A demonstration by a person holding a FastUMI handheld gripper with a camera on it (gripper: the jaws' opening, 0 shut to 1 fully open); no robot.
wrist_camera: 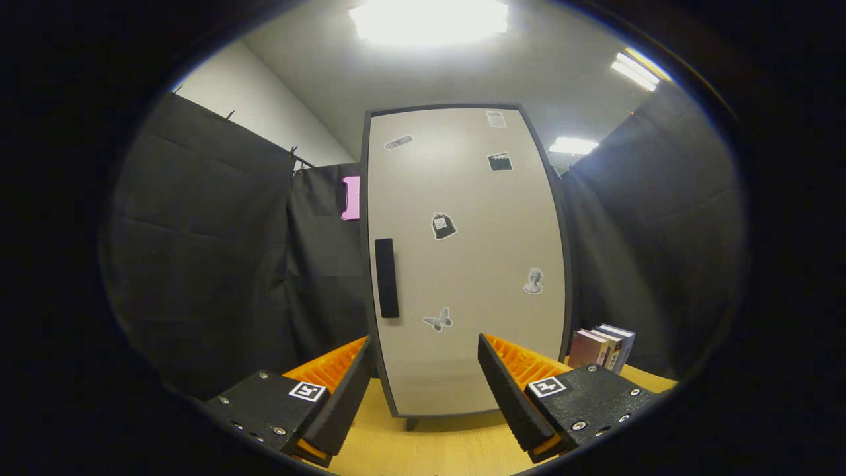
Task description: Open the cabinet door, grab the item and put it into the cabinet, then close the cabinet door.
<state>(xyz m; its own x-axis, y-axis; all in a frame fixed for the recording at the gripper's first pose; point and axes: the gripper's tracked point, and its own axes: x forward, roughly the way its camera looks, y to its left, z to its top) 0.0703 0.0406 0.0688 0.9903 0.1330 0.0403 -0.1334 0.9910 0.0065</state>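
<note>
On the light wooden desk [436, 449] stands a tall pale beige cabinet with a dark frame [462, 264], raised on short dark feet, its door closed and facing the camera. A dark upright rectangular handle [386, 277] sits near the door's left edge, about halfway up, and small grey-and-black stickers [443, 226] are scattered across the door panel. To the right of the cabinet, near its lower corner, a short row of upright books with maroon and pale spines [603, 347] stands on the desk, just beside the cabinet's side. Black cloth [198, 251] hangs as walls on both sides and behind, a small pink shape [351, 197] shows on the cloth just left of the cabinet, and a plain white ceiling with bright rectangular light panels [429, 20] spans overhead. The tongs [423, 377] are held low over the desk, pointing level at the lower part of the door, with the two fingers [505, 390] spread wide apart and nothing between them; the cabinet stands just ahead of the tips, the handle above and ahead of the left finger, the books beyond the right one.
</note>
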